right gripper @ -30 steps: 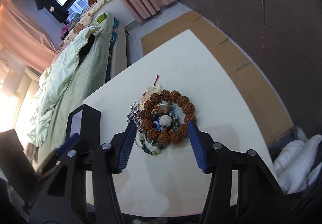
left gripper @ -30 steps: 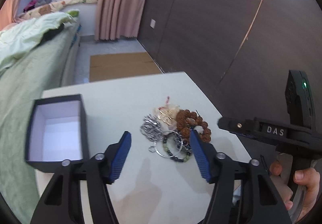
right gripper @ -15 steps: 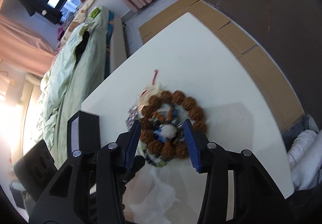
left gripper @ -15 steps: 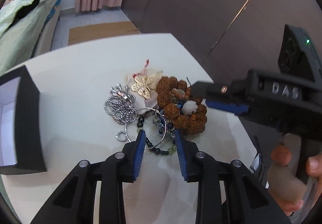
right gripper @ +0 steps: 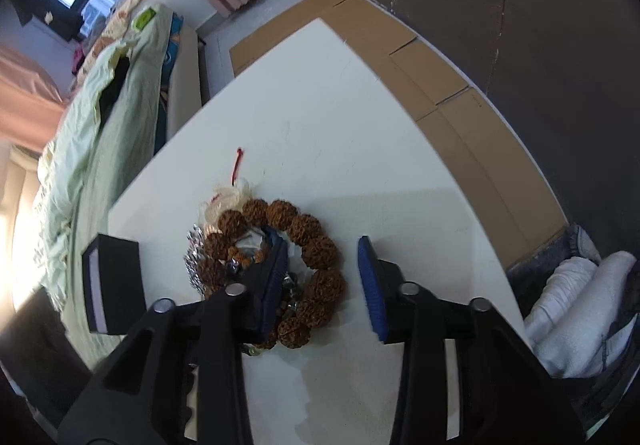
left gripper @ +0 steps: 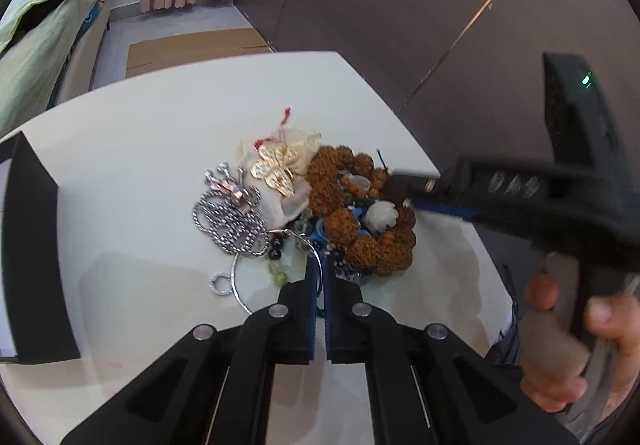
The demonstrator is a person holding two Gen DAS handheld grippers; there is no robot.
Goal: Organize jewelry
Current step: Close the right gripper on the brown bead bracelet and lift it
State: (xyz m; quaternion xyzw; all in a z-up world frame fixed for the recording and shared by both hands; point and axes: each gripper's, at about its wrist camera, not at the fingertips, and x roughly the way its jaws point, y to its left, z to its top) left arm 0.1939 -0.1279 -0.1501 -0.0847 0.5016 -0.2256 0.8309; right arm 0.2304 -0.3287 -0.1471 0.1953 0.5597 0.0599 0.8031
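A pile of jewelry lies on the white table [left gripper: 160,133]: a brown seed-bead bracelet [left gripper: 360,241], a silver chain [left gripper: 230,219], a gold butterfly piece [left gripper: 276,167], a thin silver hoop [left gripper: 316,261] and small green and dark beads. My left gripper [left gripper: 319,265] is shut on the thin silver hoop at the pile's near edge. My right gripper [right gripper: 324,257] is open over the brown bracelet [right gripper: 320,273], its left finger [right gripper: 272,269] inside the ring and its right finger outside it. An open black box [right gripper: 114,287] stands at the left.
The black box's wall [left gripper: 36,245] fills the left edge of the left wrist view. A bed with green bedding [right gripper: 92,149] lies beyond the table. Cardboard sheets [right gripper: 440,85] lie on the floor by a dark wall. The table's far edge is close behind the pile.
My left gripper moved in to the pile and closed from wide open onto the silver hoop. My right gripper came down over the brown bracelet, one finger now inside the ring.
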